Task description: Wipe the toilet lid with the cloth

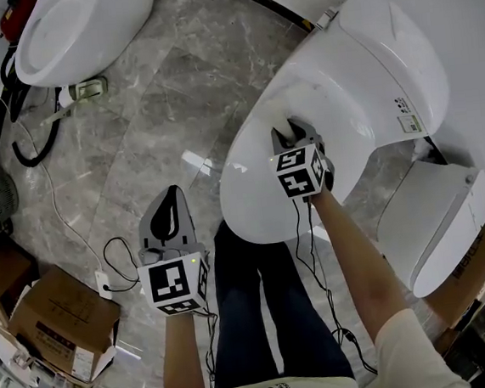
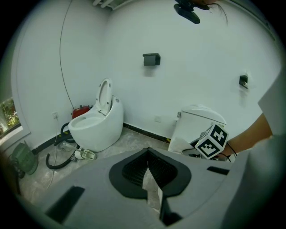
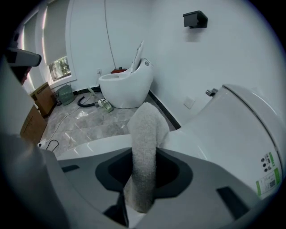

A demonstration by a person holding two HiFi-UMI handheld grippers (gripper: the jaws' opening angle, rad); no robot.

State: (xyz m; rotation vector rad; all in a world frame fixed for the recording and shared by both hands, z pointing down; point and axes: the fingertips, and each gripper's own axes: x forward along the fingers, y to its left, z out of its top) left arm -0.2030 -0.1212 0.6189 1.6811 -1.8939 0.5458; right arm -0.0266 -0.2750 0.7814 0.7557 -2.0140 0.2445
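Left gripper hangs over the floor, beside the toilet, jaws pressed together on nothing. It looks idle. Right gripper is clamped on the cloth, which juts past the jaws over the closed lid. The wiping step seems to be in hand, though contact isn't clear. Next, press the cloth flat and sweep across.
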